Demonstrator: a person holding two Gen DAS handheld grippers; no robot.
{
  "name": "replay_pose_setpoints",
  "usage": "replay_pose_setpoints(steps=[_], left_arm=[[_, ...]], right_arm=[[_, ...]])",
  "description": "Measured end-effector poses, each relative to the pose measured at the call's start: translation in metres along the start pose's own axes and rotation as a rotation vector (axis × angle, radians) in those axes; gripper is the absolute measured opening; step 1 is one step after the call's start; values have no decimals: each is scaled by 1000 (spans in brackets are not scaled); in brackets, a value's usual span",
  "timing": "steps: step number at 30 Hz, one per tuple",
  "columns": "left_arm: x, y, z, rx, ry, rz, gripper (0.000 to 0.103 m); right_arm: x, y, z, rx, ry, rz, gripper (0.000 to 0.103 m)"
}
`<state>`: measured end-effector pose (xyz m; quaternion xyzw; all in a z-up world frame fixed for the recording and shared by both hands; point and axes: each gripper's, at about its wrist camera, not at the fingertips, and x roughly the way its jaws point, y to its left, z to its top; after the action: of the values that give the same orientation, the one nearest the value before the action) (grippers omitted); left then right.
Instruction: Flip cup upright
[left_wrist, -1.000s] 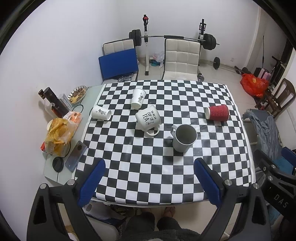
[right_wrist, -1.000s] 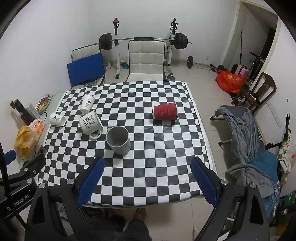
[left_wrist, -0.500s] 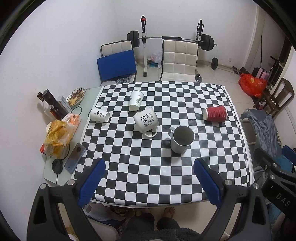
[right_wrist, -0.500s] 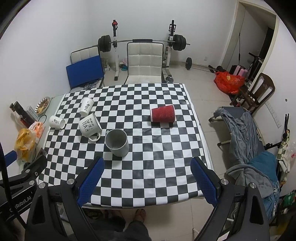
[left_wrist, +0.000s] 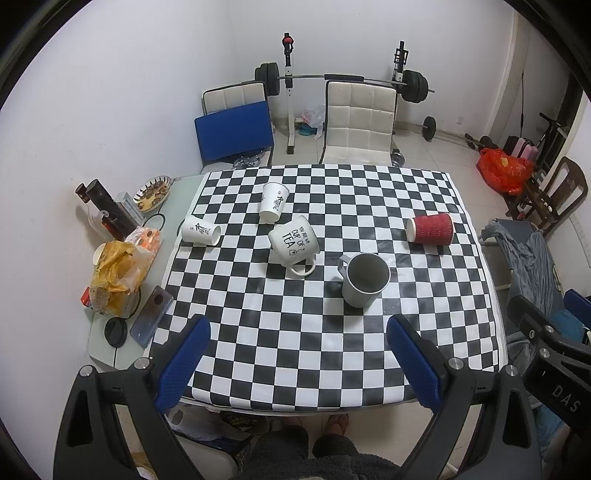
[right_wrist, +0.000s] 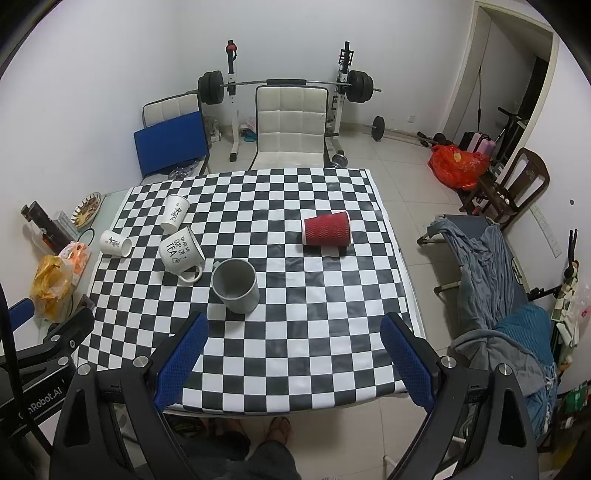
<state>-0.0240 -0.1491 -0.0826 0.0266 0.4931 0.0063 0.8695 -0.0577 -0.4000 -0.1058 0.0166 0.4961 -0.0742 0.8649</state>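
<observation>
Counter (left_wrist: 332, 354): black-and-white checkered cloth. Red cup (left_wrist: 430, 229) on its side, right part of the cloth; grey mug (left_wrist: 364, 280) upright near centre. Barbell rack (right_wrist: 288, 85) against the far wall. Left tongs (left_wrist: 297, 363) and right tongs (right_wrist: 291, 362) both spread wide, holding nothing, above the near edge.

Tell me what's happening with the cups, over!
Left gripper and right gripper open, empty, above the table's near edge. Grey mug upright; red cup on its side. Nothing in the way.
</observation>
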Motion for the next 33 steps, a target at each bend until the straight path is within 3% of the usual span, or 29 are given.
replay_pose_setpoints(steps=[33], left_arm=[[-2,2,-1,-2,-9,-3,97]], right_arm=[[-6,-4,6,1,-6,5,96]])
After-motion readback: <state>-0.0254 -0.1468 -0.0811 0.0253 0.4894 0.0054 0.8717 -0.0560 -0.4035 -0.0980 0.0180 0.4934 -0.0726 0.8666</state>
